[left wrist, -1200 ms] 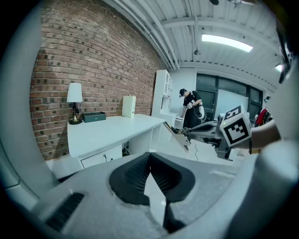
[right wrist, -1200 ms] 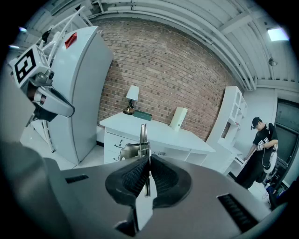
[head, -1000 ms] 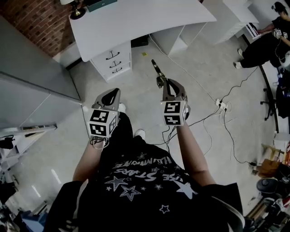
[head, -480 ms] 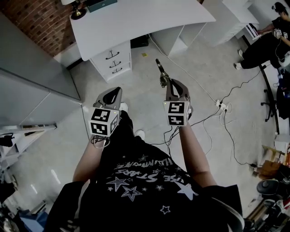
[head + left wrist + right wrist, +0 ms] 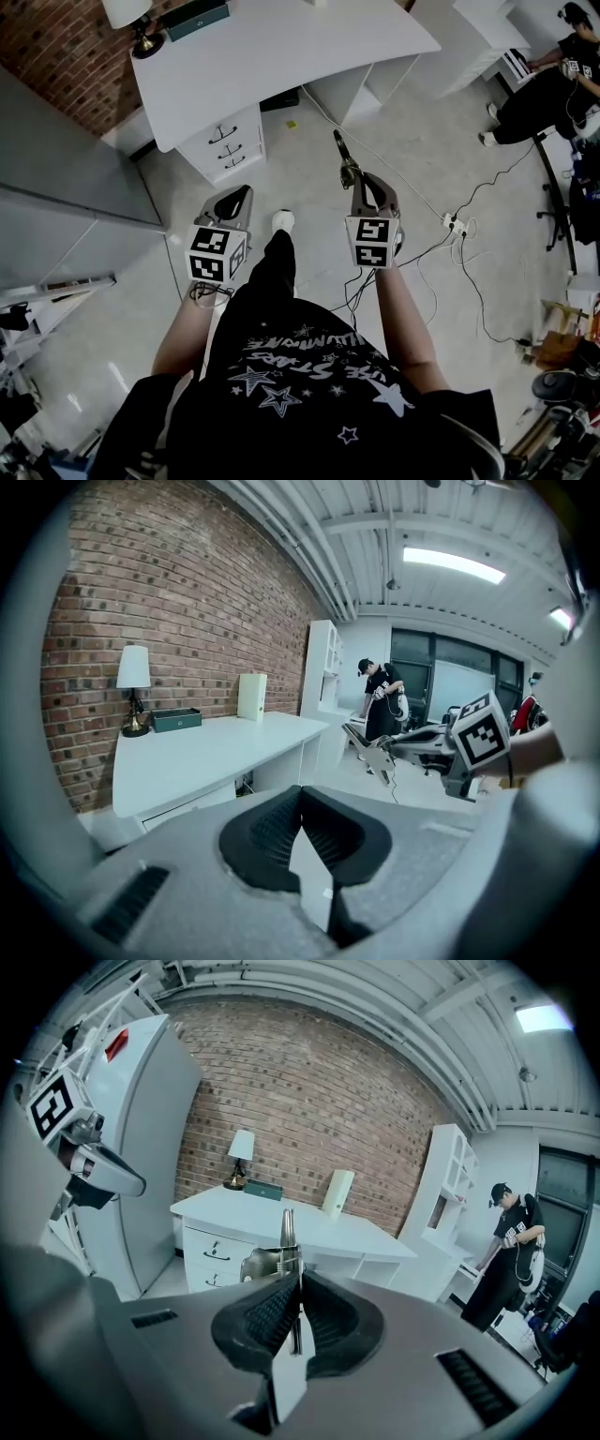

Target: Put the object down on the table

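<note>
A metal hand tool [image 5: 343, 157] with a spring and two long arms sticks forward out of my right gripper [image 5: 361, 183], which is shut on it. In the right gripper view the metal tool [image 5: 287, 1237] stands upright between the pads. My left gripper [image 5: 234, 198] is level with it on the left, shut with nothing in it; its pads [image 5: 281, 822] touch. Both grippers hang over the floor, short of the white table [image 5: 281, 47]. From the left gripper view the tool [image 5: 371, 753] points toward the table [image 5: 206, 754].
On the table's far end stand a lamp [image 5: 127, 15], a teal box [image 5: 195, 17] and a white upright box [image 5: 251, 697]. A grey cabinet [image 5: 56, 178] flanks the left. Cables and a power strip [image 5: 459, 221] lie on the floor at right. Another person [image 5: 511, 1241] stands by white shelves.
The person has stepped forward, one foot now ahead between the grippers. The table has come nearer in view. The right gripper still holds the tool.
</note>
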Demonstrator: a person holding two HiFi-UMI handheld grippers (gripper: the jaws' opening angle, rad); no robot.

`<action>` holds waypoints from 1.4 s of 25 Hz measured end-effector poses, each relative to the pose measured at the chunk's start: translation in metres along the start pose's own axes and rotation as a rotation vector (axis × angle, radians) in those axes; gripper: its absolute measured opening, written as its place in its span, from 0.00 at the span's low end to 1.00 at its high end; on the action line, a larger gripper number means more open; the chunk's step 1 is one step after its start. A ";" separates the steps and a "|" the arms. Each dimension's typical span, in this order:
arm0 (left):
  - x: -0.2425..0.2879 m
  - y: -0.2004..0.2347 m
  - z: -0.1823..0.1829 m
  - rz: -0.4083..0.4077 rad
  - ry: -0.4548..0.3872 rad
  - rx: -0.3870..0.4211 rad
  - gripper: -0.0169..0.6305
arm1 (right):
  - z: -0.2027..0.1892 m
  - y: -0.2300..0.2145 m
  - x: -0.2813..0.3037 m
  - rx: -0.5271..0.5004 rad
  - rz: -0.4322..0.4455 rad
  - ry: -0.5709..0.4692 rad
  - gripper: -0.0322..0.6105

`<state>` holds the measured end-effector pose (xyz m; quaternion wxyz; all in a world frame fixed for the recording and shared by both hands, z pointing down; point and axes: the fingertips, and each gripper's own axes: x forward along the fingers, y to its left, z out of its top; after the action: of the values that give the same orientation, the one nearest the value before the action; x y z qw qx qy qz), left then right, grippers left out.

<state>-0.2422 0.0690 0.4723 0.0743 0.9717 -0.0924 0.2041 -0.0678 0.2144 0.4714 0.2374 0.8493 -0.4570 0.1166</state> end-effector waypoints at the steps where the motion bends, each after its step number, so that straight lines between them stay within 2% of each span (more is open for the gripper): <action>1: 0.010 0.002 0.006 -0.006 -0.002 0.002 0.06 | 0.002 -0.007 0.007 0.001 -0.006 0.003 0.07; 12: 0.143 0.048 0.073 -0.060 0.005 0.013 0.06 | 0.035 -0.077 0.124 -0.011 -0.036 0.030 0.07; 17: 0.199 0.085 0.116 -0.069 0.015 0.019 0.06 | 0.061 -0.101 0.188 -0.017 -0.030 0.056 0.07; 22: 0.246 0.127 0.142 -0.070 0.019 0.008 0.06 | 0.093 -0.115 0.248 -0.032 -0.031 0.058 0.07; 27: 0.274 0.151 0.155 -0.066 0.019 -0.010 0.06 | 0.116 -0.122 0.284 -0.089 -0.021 0.053 0.07; 35: 0.291 0.166 0.154 -0.048 0.033 -0.035 0.06 | 0.124 -0.127 0.317 -0.131 0.017 0.056 0.07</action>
<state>0.0437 -0.1635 0.4704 0.0979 0.9687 -0.0713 0.2169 0.2109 -0.0176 0.4587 0.3041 0.8245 -0.4638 0.1119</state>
